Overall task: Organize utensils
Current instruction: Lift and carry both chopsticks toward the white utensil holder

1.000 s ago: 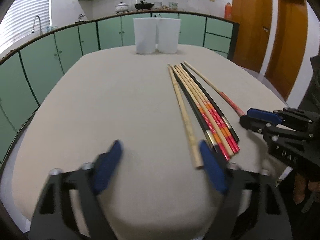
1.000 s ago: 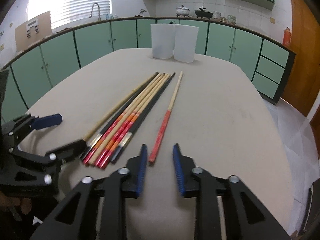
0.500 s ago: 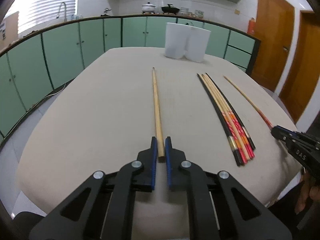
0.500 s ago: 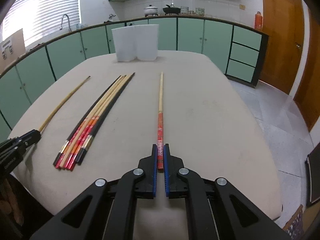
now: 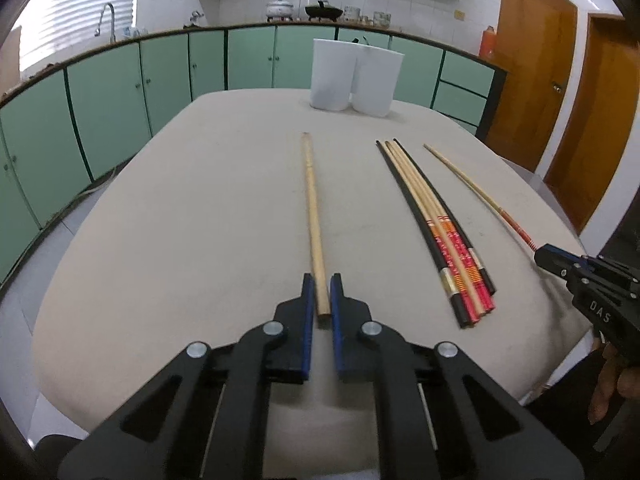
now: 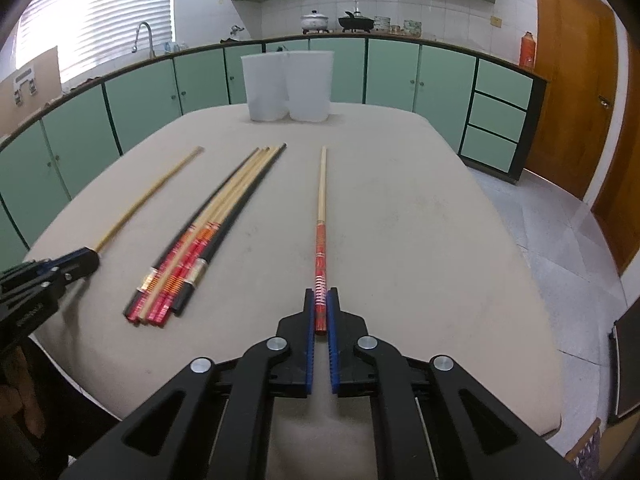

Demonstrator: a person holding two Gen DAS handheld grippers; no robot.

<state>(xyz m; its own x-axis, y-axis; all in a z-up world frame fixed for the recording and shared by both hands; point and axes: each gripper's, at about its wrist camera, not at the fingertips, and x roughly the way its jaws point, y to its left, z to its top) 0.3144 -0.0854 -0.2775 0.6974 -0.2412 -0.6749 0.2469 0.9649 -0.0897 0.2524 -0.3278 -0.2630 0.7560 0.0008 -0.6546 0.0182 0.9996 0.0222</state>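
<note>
Bamboo chopstick (image 5: 313, 216) sat clamped at its near end in the left gripper (image 5: 319, 280), frame centre; the right gripper (image 6: 321, 294) pinched the red-handled chopstick (image 6: 321, 216) likewise. Best lifted level, tips steered toward the white cups (image 6: 288, 84) at upper centre.

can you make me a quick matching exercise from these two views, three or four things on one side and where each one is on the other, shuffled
Things
1. plain pale wooden chopstick
2. red-handled wooden chopstick
3. bundle of black and red-banded chopsticks
4. two white plastic containers

Places
A. lying loose on the beige table between the two grippers
B. standing at the far end of the table
C. clamped in the right gripper
D. clamped in the left gripper

Pairs: 1-D, 2-C, 3-A, 4-B
</note>
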